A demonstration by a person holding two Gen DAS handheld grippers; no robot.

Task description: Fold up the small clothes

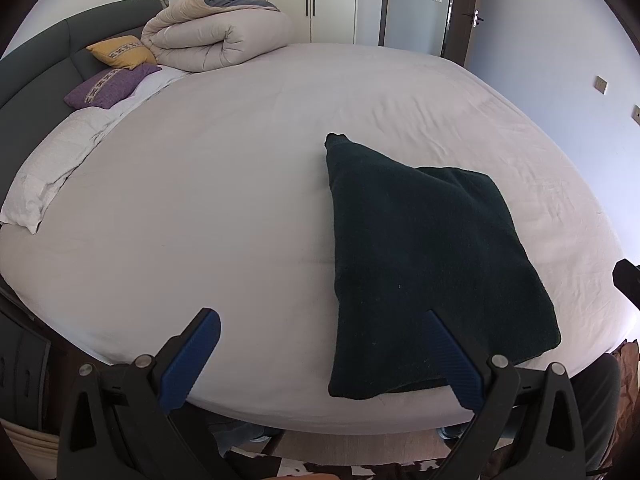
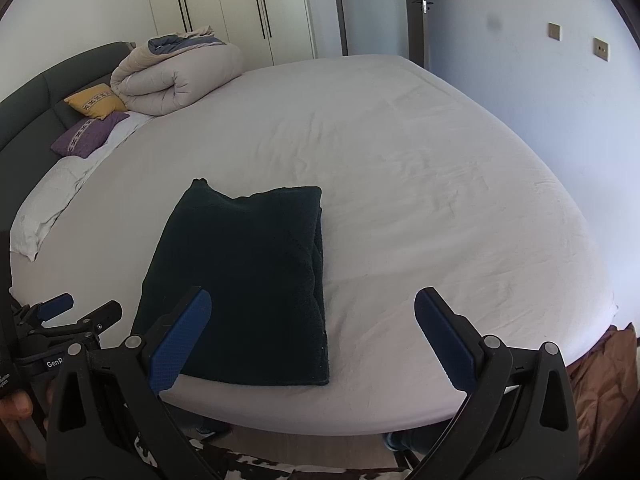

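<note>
Two claws hover over the near edge of the bed (image 1: 248,168), both spread wide and holding nothing: the left claw (image 1: 320,356) has one finger over bare sheet and the other over the dark green garment (image 1: 424,264), while the right claw (image 2: 312,340) straddles the garment's right edge. That garment lies flat on the sheet close to the near edge, already folded into a thick, roughly rectangular bundle, with stacked layers showing along its right side in the right wrist view. One small corner (image 1: 336,140) pokes out at the far left end, so the bundle is not quite square. By my reading the folding is mostly done; what may remain is tucking that corner or one more fold. No other small clothes show on the bed, only a rolled duvet (image 1: 216,36) and cushions (image 1: 120,68) by the headboard.
</note>
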